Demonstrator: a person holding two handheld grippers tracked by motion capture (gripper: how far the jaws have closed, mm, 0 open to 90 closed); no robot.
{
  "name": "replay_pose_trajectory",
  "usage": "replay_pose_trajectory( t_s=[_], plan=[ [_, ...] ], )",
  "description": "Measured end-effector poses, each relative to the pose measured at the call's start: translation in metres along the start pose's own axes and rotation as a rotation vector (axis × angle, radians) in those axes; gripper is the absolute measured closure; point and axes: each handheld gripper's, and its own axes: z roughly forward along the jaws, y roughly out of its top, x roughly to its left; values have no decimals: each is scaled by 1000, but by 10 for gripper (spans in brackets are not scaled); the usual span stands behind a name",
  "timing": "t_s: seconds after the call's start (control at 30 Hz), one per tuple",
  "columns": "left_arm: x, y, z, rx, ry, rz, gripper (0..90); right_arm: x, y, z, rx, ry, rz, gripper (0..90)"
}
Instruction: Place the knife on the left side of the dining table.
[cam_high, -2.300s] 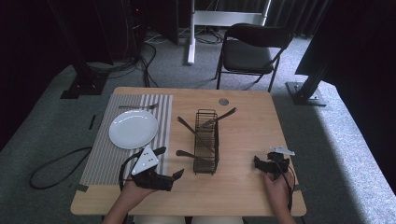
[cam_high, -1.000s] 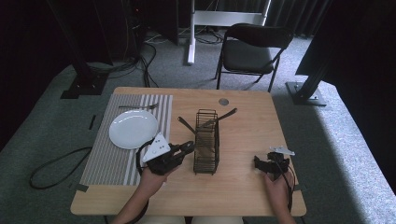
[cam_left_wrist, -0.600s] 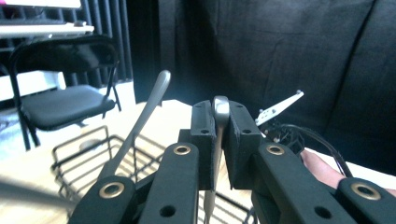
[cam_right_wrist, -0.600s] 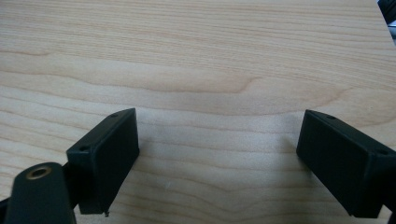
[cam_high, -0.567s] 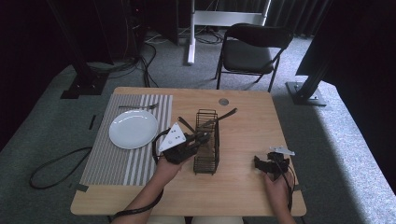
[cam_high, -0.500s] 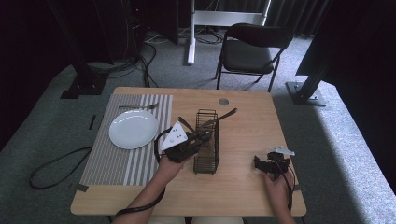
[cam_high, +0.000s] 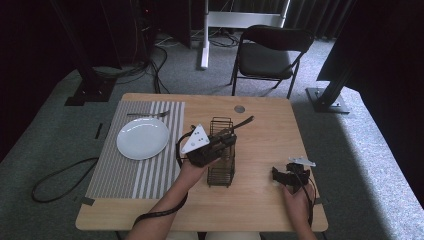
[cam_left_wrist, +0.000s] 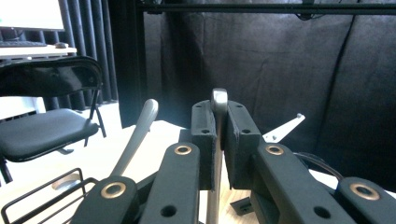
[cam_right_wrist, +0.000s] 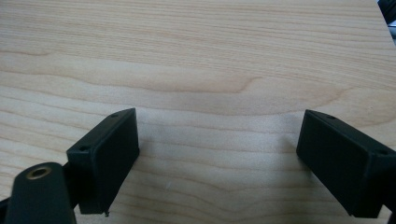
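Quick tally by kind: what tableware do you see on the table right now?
Plate: 1
Placemat: 1
Fork: 1
Wire rack: 1
Rack utensils visible: 2, gripped handle and free handle
Total: 6

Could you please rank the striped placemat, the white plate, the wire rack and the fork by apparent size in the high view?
1. striped placemat
2. white plate
3. wire rack, partly hidden by the left gripper, so this is less certain
4. fork

Grey carpet floor (cam_high: 360, 150), black folding chair (cam_high: 272, 52) beyond the wooden table (cam_high: 260, 200), dark curtains (cam_left_wrist: 299, 60) behind
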Motion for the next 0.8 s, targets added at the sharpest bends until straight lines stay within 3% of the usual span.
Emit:
replay_pose_trajectory(
  t_s=[0.17,0.4,0.5,0.8],
  plan=[
    [2,2,-7,25,3,-11,840,0,0,0,0,0,0,121],
    [1,8,-10,51,-7,7,840,0,0,0,0,0,0,121],
    [2,17,-13,52,-29,-5,840,0,0,0,0,0,0,121],
    [-3,38,-22,41,-22,12,840,0,0,0,0,0,0,121]
  ],
)
